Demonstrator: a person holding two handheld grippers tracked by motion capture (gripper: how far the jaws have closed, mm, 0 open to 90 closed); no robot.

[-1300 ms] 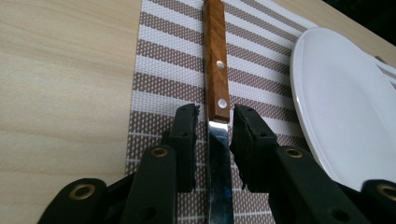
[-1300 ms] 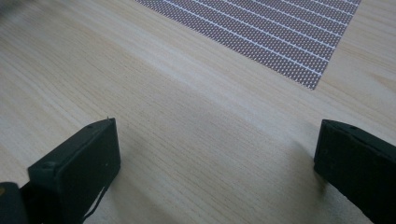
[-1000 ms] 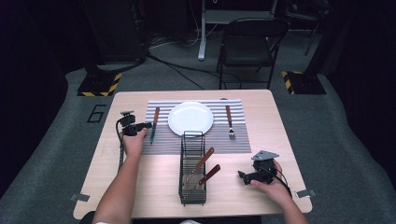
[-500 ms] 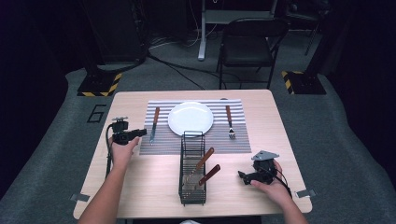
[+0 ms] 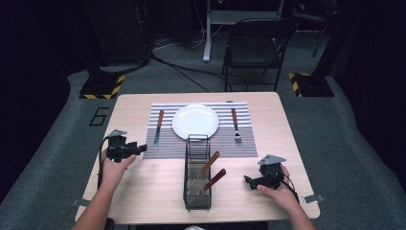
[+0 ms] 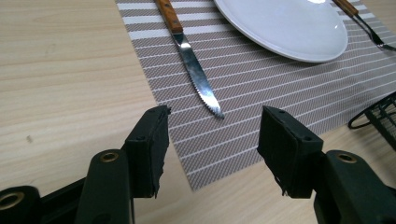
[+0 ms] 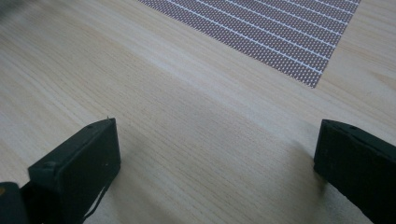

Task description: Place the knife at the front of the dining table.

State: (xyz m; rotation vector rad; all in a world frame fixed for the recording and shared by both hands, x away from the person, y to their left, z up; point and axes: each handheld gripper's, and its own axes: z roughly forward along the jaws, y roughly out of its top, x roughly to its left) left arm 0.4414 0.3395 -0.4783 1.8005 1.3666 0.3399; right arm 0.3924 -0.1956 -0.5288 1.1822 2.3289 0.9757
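Note:
A wooden-handled knife [image 5: 157, 128] lies on the striped placemat [image 5: 167, 143], left of the white plate [image 5: 195, 121]. A fork [image 5: 235, 124] lies to the plate's right. My left gripper [image 5: 140, 147] is held over the bare table left of the mat, pointing right. In the left gripper view its jaws [image 6: 215, 114] have just been opening. Nothing is between them, and the knife [image 6: 194, 70] lies apart, ahead of them. My right gripper [image 5: 248, 181] rests near the front right. It is open [image 7: 217, 126] over bare wood, near the mat's corner [image 7: 280, 32].
A black wire basket [image 5: 197, 139] stands in the middle front with two wooden-handled utensils [image 5: 209, 165] leaning in it. Its rim [image 6: 378, 119] shows at the right of the left gripper view. A folding chair [image 5: 253, 48] stands behind the table.
My left gripper has drawn back from the knife toward the near left of the table, and its jaws have opened. The knife stays on the mat. My right gripper has kept still.

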